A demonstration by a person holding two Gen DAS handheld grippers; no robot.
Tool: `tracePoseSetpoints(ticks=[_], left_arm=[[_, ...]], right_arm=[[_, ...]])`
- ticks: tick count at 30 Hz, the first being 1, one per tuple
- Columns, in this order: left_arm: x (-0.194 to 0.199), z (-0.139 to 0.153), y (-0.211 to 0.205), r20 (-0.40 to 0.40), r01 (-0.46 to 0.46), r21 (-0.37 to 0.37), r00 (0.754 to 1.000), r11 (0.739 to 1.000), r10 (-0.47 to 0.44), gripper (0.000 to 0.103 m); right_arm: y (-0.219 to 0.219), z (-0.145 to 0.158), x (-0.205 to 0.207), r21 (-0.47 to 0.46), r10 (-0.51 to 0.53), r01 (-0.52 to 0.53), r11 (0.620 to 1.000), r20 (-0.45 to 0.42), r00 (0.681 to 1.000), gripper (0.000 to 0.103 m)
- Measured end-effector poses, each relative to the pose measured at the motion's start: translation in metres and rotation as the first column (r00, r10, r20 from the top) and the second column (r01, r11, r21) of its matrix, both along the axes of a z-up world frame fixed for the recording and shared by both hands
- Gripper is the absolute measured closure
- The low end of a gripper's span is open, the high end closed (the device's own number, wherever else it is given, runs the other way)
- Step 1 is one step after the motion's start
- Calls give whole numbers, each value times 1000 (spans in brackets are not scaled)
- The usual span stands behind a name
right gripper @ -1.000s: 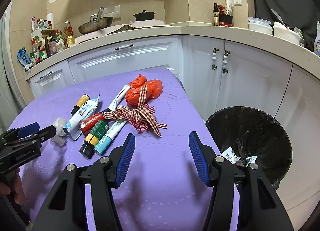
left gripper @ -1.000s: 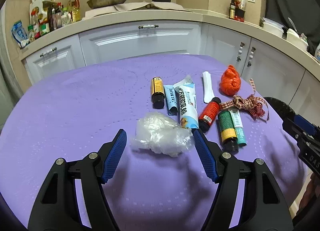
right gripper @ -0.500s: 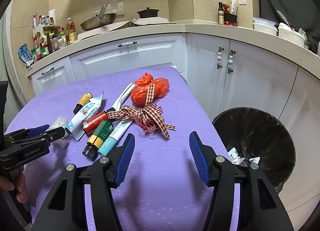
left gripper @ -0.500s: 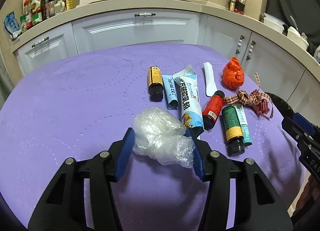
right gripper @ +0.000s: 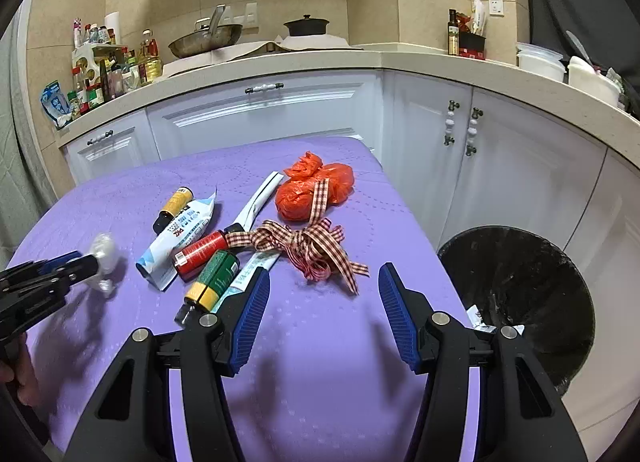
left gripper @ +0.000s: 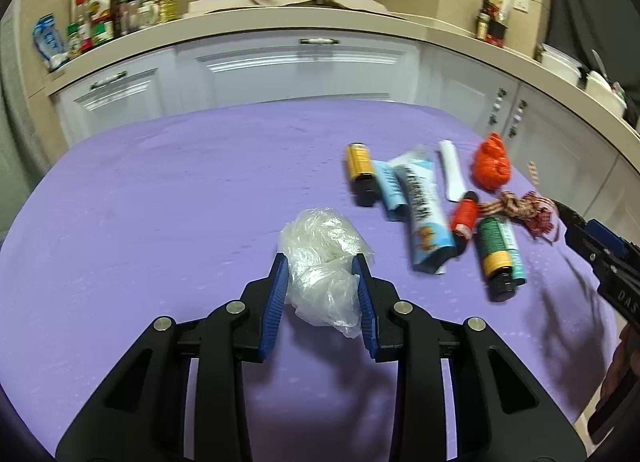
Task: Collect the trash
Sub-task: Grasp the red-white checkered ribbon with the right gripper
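Note:
My left gripper (left gripper: 320,262) is shut on a crumpled clear plastic bag (left gripper: 324,258) and holds it a little above the purple table (left gripper: 160,202); the bag also shows in the right wrist view (right gripper: 103,258). My right gripper (right gripper: 322,278) is open and empty, just short of a red checked ribbon (right gripper: 316,246). A red plastic bag (right gripper: 316,192), tubes and small bottles (right gripper: 200,250) lie in a cluster on the table. A black-lined trash bin (right gripper: 516,294) stands on the floor right of the table.
White cabinets (right gripper: 280,110) and a counter with a pan (right gripper: 206,40), a pot and bottles run behind the table. The table's right edge (right gripper: 416,230) borders the bin. The left gripper (right gripper: 44,282) shows at the left in the right wrist view.
My left gripper closed on the clear plastic bag and lifted it slightly off the table. My right gripper stayed open and shifted a little.

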State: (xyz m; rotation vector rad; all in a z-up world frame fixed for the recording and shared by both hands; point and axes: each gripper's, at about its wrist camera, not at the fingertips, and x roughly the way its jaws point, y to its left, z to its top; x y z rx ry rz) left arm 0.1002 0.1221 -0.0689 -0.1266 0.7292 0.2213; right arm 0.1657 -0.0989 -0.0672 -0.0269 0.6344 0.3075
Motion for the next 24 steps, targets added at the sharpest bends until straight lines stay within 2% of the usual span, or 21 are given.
tracePoseSetpoints(ticks=[13,18,20,22,23,24], left_arm=[[-23,9,54,27,-127,10,992,992,127,72],[-29,10,67,28,-155,10,987,988,155,72],[-30,9,70,27,-164,8,986,987,163,72],[-29,9,72,27,-166,6,986,986,166,72],[-30,9,72,27,-166,6,986,986,166,72],[-29,9,72,27,-164,6,986,986,164,72]], right_arm=[[17,-5,40,-4,9,-9,1000,-75,997,47],[17,-13,51,2,8,-8,1000,-136,991,47],[16,-16,53,5,11,-10,1000,-151,988,52],[16,-18,55,10,23,-21,1000,-171,985,69],[16,-19,55,13,28,-26,1000,-176,984,72],[15,-19,54,13,34,-33,999,-178,983,80]])
